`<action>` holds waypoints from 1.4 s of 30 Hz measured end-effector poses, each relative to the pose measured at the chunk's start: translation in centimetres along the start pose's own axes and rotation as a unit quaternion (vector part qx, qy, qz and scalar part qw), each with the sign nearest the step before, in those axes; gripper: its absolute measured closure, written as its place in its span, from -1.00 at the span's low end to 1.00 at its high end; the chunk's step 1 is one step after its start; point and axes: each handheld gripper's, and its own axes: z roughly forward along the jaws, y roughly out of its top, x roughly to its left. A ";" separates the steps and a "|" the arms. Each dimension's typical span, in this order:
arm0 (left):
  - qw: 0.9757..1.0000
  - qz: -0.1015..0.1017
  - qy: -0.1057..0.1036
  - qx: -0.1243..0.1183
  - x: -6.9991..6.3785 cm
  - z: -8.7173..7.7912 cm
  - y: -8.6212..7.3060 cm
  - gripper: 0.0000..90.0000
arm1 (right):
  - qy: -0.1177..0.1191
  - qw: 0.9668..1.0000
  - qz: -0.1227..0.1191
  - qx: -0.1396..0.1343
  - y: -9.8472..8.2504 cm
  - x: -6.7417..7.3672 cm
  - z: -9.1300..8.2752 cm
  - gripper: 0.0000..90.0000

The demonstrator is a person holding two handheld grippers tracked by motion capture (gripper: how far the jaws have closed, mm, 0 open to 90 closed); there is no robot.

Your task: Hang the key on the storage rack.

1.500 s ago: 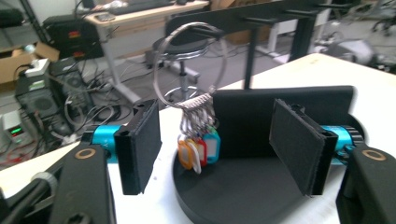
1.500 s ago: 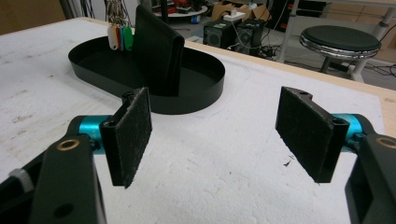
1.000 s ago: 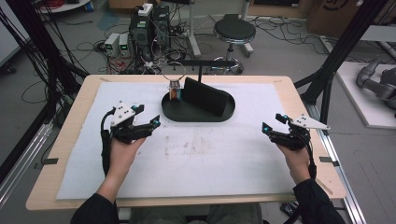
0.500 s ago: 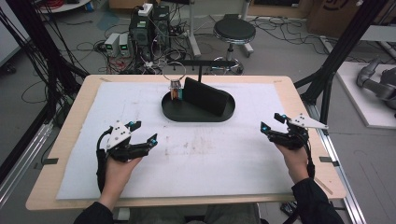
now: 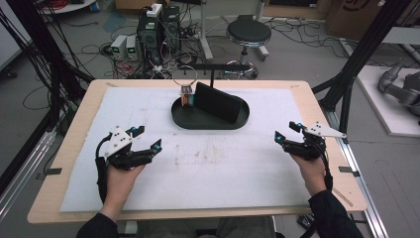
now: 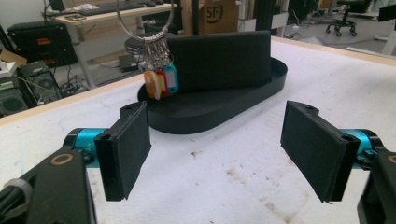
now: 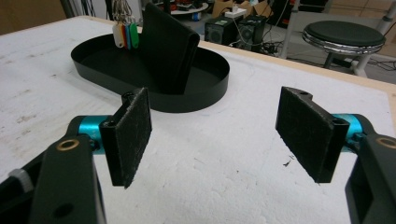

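Keys on a big metal ring [image 5: 185,85] are the thing here, hanging off the stand's black crossbar [image 5: 218,67] just above the left end of the oval black tray [image 5: 184,118], which sits mid-table toward the far edge. Colored tags (orange, red and blue in the left gripper view) dangle right beside the upright black wallet [image 5: 219,102] standing in that tray.

Starting on the left: left gripper [image 5: 147,139] hovers low over the white mat [image 5: 223,173], well short of the tray, pointed roughly at it. Its jaws have just been opening and now stand wide apart with nothing between the pads, just stained mat. From its own camera the key tags [image 6: 161,81] sit straight ahead, past the pads.

Over on the right, the right gripper [image 5: 288,132] is near the table's right edge, also well apart from the tray. Jaws wide open too, gripping nothing, aimed at the tray's near end.
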 end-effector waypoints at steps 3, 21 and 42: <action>1.000 -0.001 0.005 -0.001 0.3 -0.2 -0.1 -0.47 | 0.001 1.000 0.002 0.002 0.0 0.1 0.0 -0.40; 1.000 -0.008 0.019 0.004 1.2 -0.4 -0.5 -0.47 | -0.002 1.000 0.002 0.005 -0.2 -0.1 -0.3 -0.40; 1.000 -0.006 0.023 0.008 1.2 -0.1 -0.6 -0.47 | -0.003 1.000 0.002 0.005 -0.3 -0.4 -0.4 -0.40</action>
